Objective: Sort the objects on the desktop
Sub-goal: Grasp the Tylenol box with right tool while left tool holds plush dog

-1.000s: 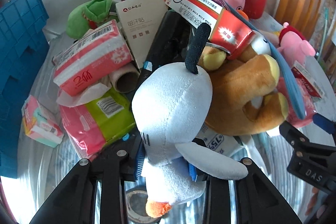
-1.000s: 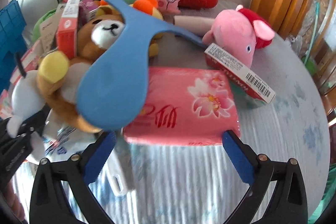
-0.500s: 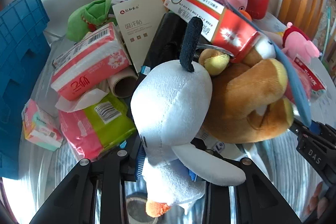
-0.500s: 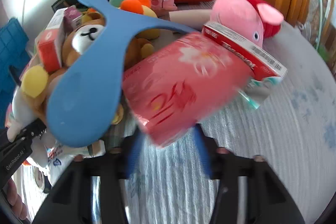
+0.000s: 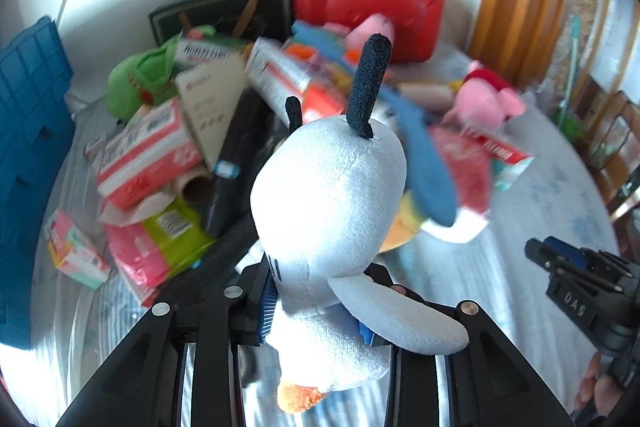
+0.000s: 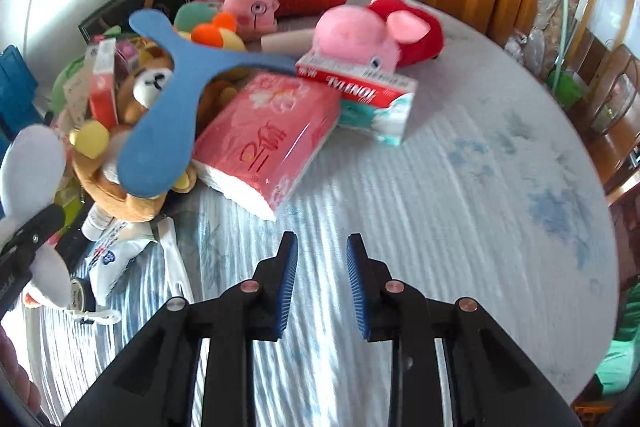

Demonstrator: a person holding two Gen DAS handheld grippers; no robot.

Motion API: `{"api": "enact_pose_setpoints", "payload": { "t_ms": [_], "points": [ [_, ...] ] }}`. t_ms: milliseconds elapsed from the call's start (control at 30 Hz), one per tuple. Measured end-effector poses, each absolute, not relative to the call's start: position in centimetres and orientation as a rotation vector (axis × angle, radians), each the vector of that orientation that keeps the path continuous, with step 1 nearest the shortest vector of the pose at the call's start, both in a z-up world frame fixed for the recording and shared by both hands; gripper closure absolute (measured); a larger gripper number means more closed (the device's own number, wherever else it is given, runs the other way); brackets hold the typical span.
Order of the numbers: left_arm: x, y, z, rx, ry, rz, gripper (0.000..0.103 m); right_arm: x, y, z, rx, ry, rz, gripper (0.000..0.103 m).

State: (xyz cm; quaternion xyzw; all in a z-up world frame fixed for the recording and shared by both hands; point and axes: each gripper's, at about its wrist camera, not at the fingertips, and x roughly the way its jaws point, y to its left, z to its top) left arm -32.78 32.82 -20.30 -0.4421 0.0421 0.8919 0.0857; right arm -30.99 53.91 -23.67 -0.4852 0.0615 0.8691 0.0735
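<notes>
The left gripper (image 5: 316, 311) squeezes a white plush toy (image 5: 332, 195) between its fingers; the toy's soft body fills the gap and its black ears stick up past the fingertips; beyond it lies a messy pile with a green plush (image 5: 140, 83) and a red case (image 5: 368, 7). The right gripper (image 6: 322, 255) holds nothing; its blue pads (image 6: 288, 279) are closing with only a small gap and the striped tablecloth (image 6: 460, 207) showing between them; a pink tissue pack (image 6: 268, 135) lies just ahead, a little to the left of the fingers, under a blue boomerang (image 6: 172, 107).
</notes>
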Motion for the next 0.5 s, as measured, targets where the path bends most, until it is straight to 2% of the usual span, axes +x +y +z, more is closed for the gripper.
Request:
{"api": "enact_pose_setpoints", "payload": {
  "t_ms": [233, 500],
  "points": [
    [-33.3, 37.7, -19.4, -1.324, 0.073, 2.738, 0.072, -33.5, 58.5, -22.0, -1.463, 0.103, 2.772, 0.078],
    [-33.3, 45.6, -22.4, -1.504, -0.217, 3.033, 0.072, -40.0, 64.8, -25.6, -1.669, -0.174, 3.061, 0.078]
  ]
}}
